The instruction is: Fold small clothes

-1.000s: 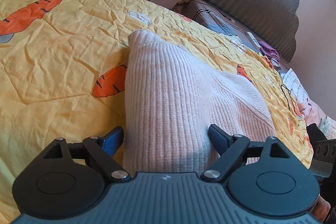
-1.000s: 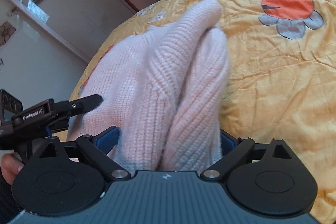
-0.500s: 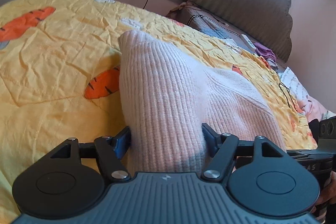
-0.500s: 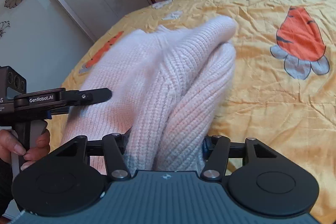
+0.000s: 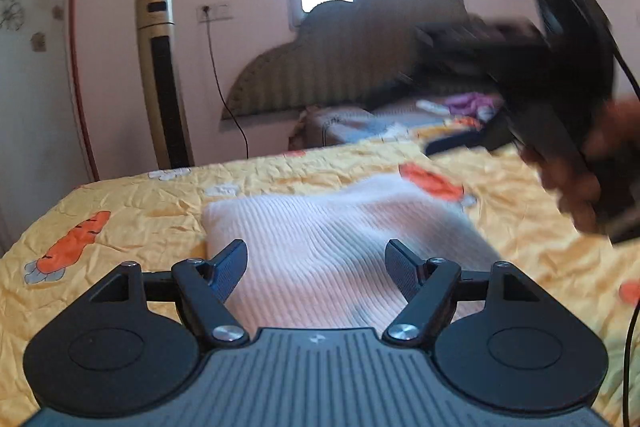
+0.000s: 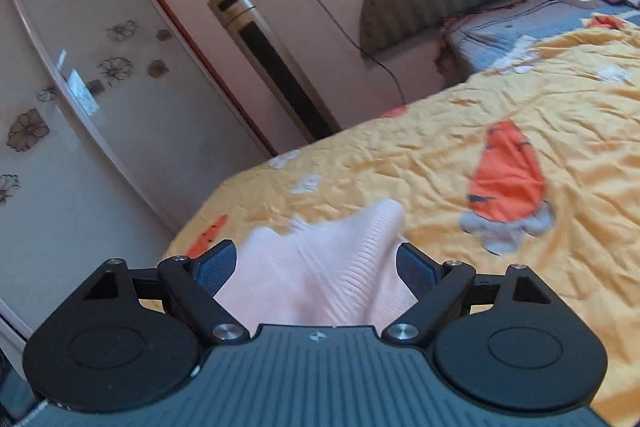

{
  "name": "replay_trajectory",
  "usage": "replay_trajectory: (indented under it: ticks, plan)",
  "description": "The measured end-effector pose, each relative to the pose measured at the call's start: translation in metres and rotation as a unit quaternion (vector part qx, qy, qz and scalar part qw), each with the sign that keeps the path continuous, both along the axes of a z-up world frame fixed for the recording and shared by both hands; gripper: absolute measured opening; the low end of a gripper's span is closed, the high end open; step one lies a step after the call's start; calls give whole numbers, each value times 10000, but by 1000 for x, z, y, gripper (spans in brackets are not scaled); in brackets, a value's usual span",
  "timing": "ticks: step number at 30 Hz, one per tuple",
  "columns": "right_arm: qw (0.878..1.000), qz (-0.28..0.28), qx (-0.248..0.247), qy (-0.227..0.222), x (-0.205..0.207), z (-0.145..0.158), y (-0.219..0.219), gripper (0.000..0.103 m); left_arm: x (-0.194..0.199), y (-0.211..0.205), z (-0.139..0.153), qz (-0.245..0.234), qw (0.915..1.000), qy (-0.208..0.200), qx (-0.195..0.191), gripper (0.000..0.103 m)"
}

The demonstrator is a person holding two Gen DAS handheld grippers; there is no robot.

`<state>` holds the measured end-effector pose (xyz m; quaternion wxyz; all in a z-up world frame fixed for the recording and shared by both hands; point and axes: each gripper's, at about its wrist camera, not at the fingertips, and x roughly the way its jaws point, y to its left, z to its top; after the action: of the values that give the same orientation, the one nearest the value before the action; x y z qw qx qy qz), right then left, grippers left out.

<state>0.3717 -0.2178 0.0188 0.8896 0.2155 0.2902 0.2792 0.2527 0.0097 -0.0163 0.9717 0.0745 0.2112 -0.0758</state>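
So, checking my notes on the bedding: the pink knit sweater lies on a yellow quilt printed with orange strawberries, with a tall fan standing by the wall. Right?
Not quite. The print on the quilt is orange carrots, not strawberries, as the right wrist view shows. The rest holds: the pink sweater lies on the quilt, and the tall fan stands by the wall.

home bedroom: bed with carrot-print quilt (image 6: 460, 155), padded headboard (image 5: 360, 67), wardrobe (image 6: 80, 87), tower fan (image 5: 162, 79).
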Motion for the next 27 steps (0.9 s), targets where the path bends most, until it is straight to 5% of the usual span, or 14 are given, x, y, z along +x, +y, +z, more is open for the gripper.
replay_trajectory:
  ticks: [4, 8, 14, 17, 21, 23, 27]
  plan:
    - [9971, 472, -578, 147, 48, -9, 66, 91, 15, -18, -25, 66, 9992, 183, 340, 90]
    - [9814, 564, -1712, 658, 91, -60, 100, 90, 29, -12, -32, -41, 9991, 416, 60, 92]
    - [9813, 495, -1738, 656, 104, -74, 94, 95, 42, -12, -38, -164, 9990, 391, -120, 97]
    - [9816, 453, -1808, 417, 93, -67, 94, 96, 23, 4, -20, -263, 9968, 325, -682, 97]
    - [9952, -41, -953, 226, 53, -32, 52, 98, -18, 27, 2, -339, 9922, -75, -1198, 98]
    - [9991, 159, -333, 216, 27, -25, 31, 100, -20, 21, -1, -344, 9957, 46, -864, 98]
    - [9964, 573, 46, 620, 0, -39, 28, 100, -6, -4, -35, -563, 9956, 699, -286, 97]
